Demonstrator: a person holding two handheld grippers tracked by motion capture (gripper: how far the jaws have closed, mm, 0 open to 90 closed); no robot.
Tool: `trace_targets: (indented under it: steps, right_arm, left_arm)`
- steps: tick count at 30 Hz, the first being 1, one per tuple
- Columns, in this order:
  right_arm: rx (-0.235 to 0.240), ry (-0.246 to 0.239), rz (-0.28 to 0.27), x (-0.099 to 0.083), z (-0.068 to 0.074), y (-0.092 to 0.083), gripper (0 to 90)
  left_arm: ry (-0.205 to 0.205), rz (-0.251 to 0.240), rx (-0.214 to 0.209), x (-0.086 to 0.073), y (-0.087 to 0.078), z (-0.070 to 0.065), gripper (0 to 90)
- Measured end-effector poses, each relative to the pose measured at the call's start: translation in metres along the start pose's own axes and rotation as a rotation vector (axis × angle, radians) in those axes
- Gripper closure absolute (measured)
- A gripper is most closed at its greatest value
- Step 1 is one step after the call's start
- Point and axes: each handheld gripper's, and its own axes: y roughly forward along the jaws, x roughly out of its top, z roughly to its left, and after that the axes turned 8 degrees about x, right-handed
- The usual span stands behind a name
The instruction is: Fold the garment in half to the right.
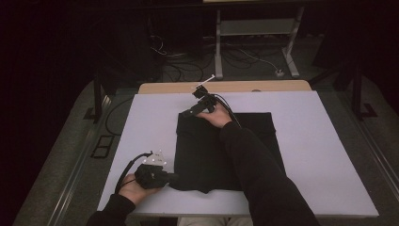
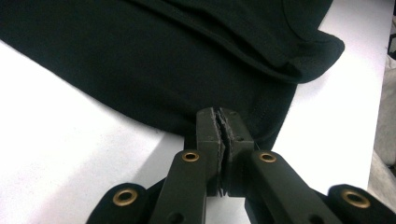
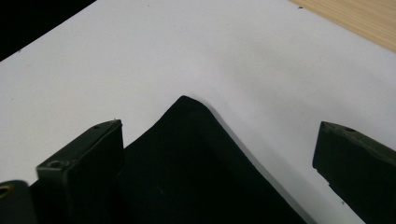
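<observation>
A black folded garment [image 1: 202, 150] lies in the middle of a white sheet [image 1: 320, 141] that covers the table. My left gripper [image 1: 174, 178] is at the garment's near left corner. In the left gripper view its jaws [image 2: 224, 122] stand together, pinching the hem of the garment [image 2: 163, 56]. My right gripper [image 1: 185, 114] reaches over the cloth to its far left corner. In the right gripper view, the right gripper [image 3: 219, 140] is open wide, and a raised corner of the garment [image 3: 187, 182] lies between the jaws, touching neither pad.
The person's dark right sleeve [image 1: 254, 165] crosses the garment. A strip of wooden tabletop [image 1: 235, 87] shows beyond the sheet's far edge. Behind the table stand a metal frame [image 1: 254, 28] and loose cables [image 1: 188, 66] on the floor.
</observation>
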Motion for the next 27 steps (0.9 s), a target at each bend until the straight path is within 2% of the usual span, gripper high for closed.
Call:
trace_targets:
  steps: [3, 9, 13, 17, 24, 27]
  right_arm:
    - [-0.002, -0.004, 0.007, 0.0, -0.001, 0.005, 3.6]
    - [0.004, -0.013, 0.025, 0.0, 0.002, 0.018, 7.3]
    - [0.019, -0.006, 0.028, 0.004, 0.007, 0.026, 12.8]
    - [0.009, -0.02, 0.034, 0.009, 0.012, 0.033, 14.6]
    - [-0.021, -0.022, 0.061, 0.013, 0.016, 0.046, 32.5]
    - [-0.023, -0.043, 0.077, 0.014, 0.019, 0.051, 43.4]
  left_arm:
    - [0.014, 0.006, 0.002, 0.001, 0.0, 0.0, 86.5]
    - [0.015, -0.011, 0.01, 0.003, -0.001, -0.002, 87.0]
    - [0.023, -0.014, 0.01, 0.003, -0.001, -0.002, 87.2]
    - [0.024, -0.024, 0.016, 0.004, -0.002, -0.002, 87.5]
    - [0.024, -0.035, 0.015, 0.005, -0.002, -0.001, 87.8]
    - [0.023, -0.041, 0.016, 0.006, -0.003, -0.001, 87.8]
